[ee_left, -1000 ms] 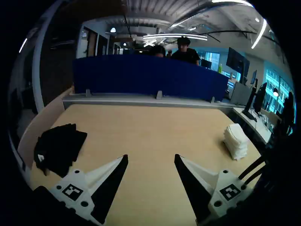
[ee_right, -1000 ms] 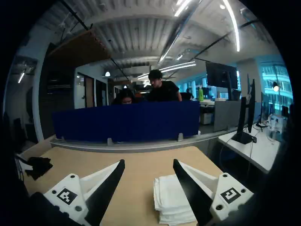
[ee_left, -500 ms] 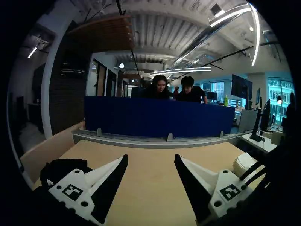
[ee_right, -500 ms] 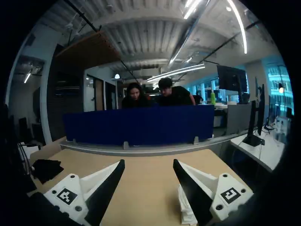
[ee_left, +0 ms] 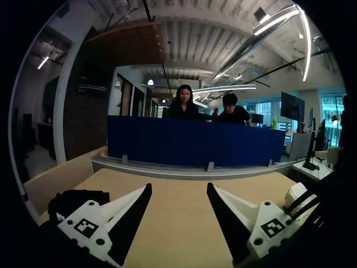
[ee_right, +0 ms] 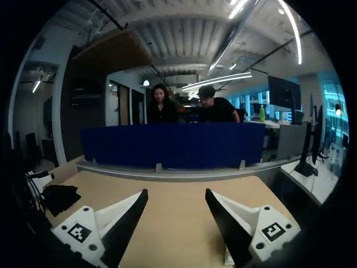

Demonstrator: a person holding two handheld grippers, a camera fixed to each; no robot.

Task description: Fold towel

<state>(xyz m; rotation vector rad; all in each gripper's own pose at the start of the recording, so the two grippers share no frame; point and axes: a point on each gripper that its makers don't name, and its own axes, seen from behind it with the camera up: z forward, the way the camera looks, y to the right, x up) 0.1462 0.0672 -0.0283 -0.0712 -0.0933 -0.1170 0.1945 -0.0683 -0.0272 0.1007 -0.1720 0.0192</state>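
A stack of folded white towels (ee_left: 294, 193) lies at the right edge of the wooden table (ee_left: 178, 210) in the left gripper view. In the right gripper view a sliver of the white towels (ee_right: 228, 258) peeks out under the right finger. A pile of black cloths (ee_left: 76, 200) sits at the table's left side, seen again as black cloths (ee_right: 60, 197) in the right gripper view. My left gripper (ee_left: 178, 190) is open above the table with nothing between its fingers. My right gripper (ee_right: 176, 194) is open and holds nothing.
A blue divider panel (ee_left: 192, 145) runs along the table's far edge, with two people (ee_left: 205, 105) behind it. Desks with monitors (ee_right: 312, 147) stand to the right. A low wooden side wall (ee_left: 58, 172) borders the table's left.
Both views have tilted upward and levelled out. The table top and the white towel stack have dropped lower in each view, and more ceiling shows. Both grippers stayed open.
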